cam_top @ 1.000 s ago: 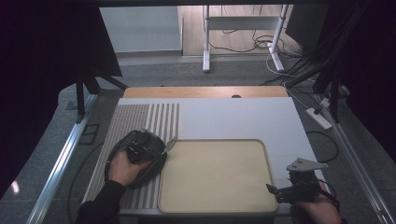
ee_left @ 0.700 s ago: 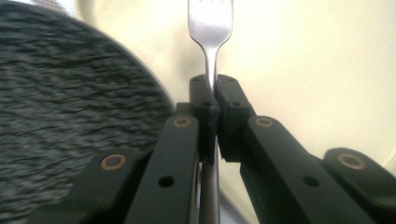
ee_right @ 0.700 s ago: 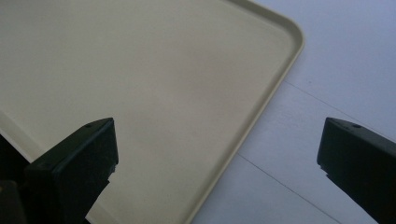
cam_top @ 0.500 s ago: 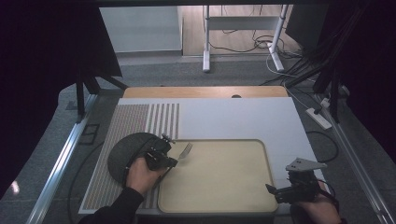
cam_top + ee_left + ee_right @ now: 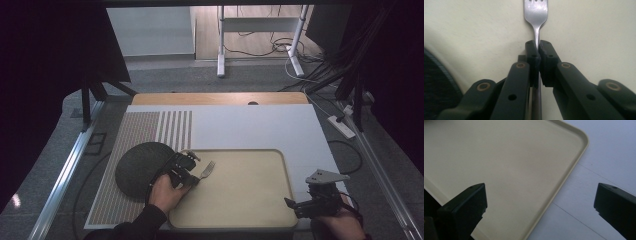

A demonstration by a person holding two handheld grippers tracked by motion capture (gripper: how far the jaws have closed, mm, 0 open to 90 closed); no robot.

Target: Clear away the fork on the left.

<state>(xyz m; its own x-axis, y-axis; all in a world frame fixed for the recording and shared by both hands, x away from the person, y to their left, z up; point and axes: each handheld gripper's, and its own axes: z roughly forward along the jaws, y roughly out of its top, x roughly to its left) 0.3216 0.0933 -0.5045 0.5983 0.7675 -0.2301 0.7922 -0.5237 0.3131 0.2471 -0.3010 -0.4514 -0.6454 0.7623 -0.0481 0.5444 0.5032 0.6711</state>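
My left gripper (image 5: 192,172) has its fingers (image 5: 533,53) clenched on the thin neck of a fork (image 5: 536,13), just below where it widens. The fork is plain polished steel with a smooth, slightly scuffed shine; the slots between its tines start at the top edge of the left gripper view, and its handle runs back between my fingers. I see no stamp, brand or writing on it. In the high view the fork (image 5: 207,169) lies over the left part of a beige tray (image 5: 240,200), tines pointing away from me toward the far right, just beside a dark round mat (image 5: 140,167) on the white desk (image 5: 250,125). My right gripper (image 5: 300,206) hovers near the tray's near right corner (image 5: 574,152), its fingers (image 5: 466,205) spread wide and grasping nothing.
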